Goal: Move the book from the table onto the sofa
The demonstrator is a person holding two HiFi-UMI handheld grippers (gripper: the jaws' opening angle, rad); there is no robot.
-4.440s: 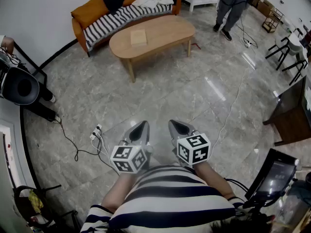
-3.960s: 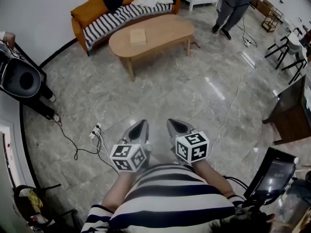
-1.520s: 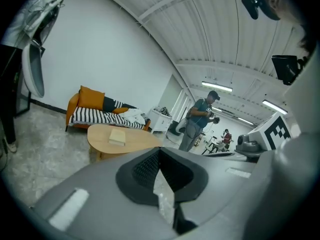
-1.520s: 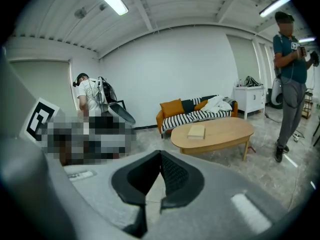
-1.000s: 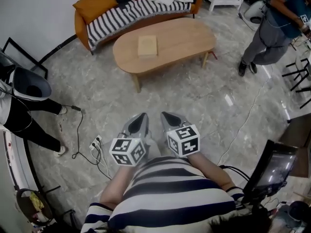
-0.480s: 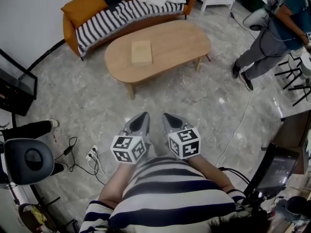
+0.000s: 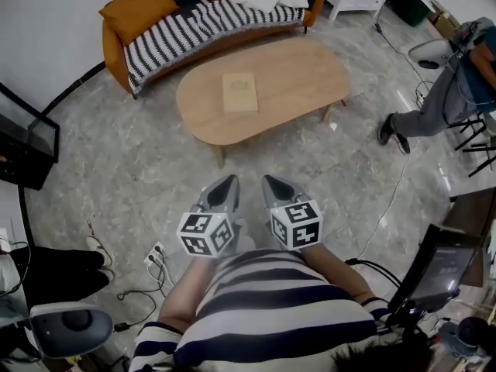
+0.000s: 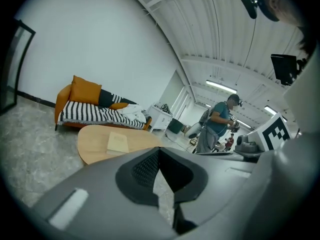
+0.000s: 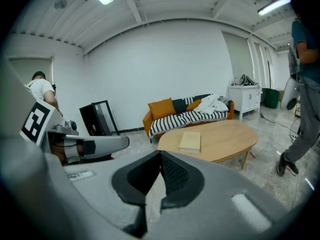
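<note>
Head view: book (image 7: pixel 239 92) lies flat on oval table (image 7: pixel 310 84), sofa (image 7: pixel 170 33) behind. Left gripper (image 7: pixel 222 194) and right gripper (image 7: pixel 277 191) side by side near torso, both pressed together, empty.

My head camera looks steeply down from well back, while cameras on my left tongs (image 7: pixel 230 180) and right tongs (image 7: pixel 268 180) face forward, all sharing the worktop (image 7: pixel 302 76) and sofa (image 7: pixel 194 25).

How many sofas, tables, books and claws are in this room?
Sofa: 1
Table: 1
Book: 1
Claws: 2 (left claw, right claw)
Total: 5
</note>
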